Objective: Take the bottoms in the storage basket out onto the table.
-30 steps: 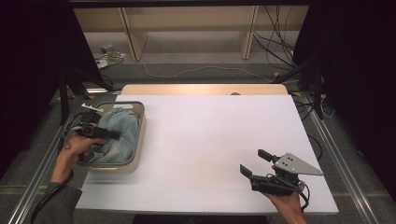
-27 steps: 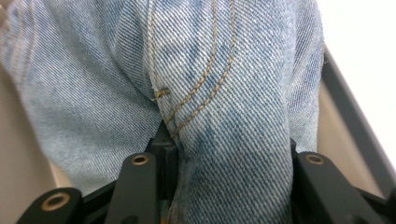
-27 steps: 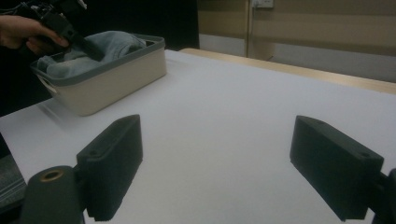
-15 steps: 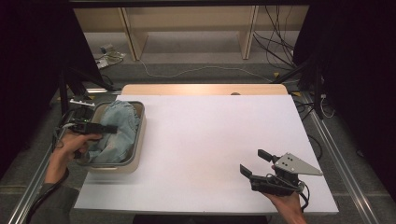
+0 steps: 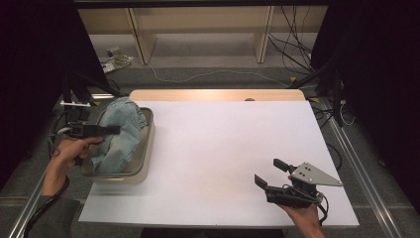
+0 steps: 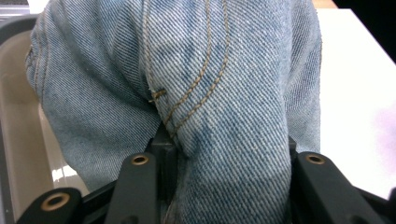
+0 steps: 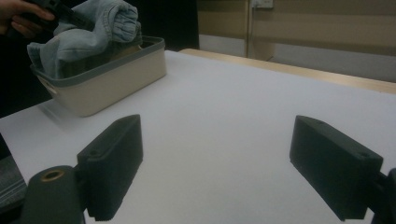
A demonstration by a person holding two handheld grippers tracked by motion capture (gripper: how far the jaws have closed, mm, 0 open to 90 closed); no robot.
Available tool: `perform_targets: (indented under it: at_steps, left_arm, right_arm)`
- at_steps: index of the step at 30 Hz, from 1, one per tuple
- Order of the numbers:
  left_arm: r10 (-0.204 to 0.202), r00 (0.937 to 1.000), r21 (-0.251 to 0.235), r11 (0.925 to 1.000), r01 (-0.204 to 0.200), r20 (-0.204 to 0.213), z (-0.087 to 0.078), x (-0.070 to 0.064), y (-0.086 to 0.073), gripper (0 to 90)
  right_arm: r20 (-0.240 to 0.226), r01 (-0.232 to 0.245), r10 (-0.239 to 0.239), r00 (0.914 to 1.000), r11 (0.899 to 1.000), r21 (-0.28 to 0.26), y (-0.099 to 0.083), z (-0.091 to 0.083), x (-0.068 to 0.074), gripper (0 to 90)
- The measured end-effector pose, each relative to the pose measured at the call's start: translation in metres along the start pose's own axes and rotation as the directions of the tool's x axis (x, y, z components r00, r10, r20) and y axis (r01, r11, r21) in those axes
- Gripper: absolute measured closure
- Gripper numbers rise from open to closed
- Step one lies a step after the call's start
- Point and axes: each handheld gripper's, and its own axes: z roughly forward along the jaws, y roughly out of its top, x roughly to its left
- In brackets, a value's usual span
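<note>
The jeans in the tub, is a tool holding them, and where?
Yes. The left tool pinches the jeans on a thick fold beside a stitched seam, above the tub. The right tool is open, holding nothing.

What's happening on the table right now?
Left gripper jaws shut on jeans, lifting from bin. Right gripper open, idle. Nothing in the way.

This looks like a lab or recording studio rather than a home. A white-topped bench (image 5: 228, 148) stands between black curtains (image 5: 376, 74), loose dark cables (image 5: 292, 34) trail over the grey floor (image 5: 208, 64), and plain pale wooden shelving (image 5: 198, 25) lines the back.
</note>
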Motion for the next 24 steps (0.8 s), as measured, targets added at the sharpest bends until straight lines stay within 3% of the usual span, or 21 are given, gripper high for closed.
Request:
perform_targets:
  at_steps: [10, 18, 24]
  left_arm:
    - [-0.018, 0.9995, -0.073, 0.9971, 0.020, 0.026, -0.009, -0.003, 0.004, 57.8]
    - [-0.040, 0.9956, -0.164, 0.9851, 0.054, 0.085, -0.021, -0.010, 0.009, 57.6]
    - [-0.045, 0.9935, -0.186, 0.9804, 0.064, 0.105, -0.025, -0.013, 0.011, 57.5]
  right_arm:
    - [0.000, 0.000, 0.000, 1.0000, 1.000, -0.002, 0.000, 0.000, 0.000, 18.4]
    - [0.001, 0.001, -0.001, 1.0000, 1.000, -0.002, 0.000, 0.000, 0.000, 18.4]
    - [0.001, 0.001, -0.001, 1.0000, 1.000, -0.001, 0.000, 0.000, 0.000, 18.4]
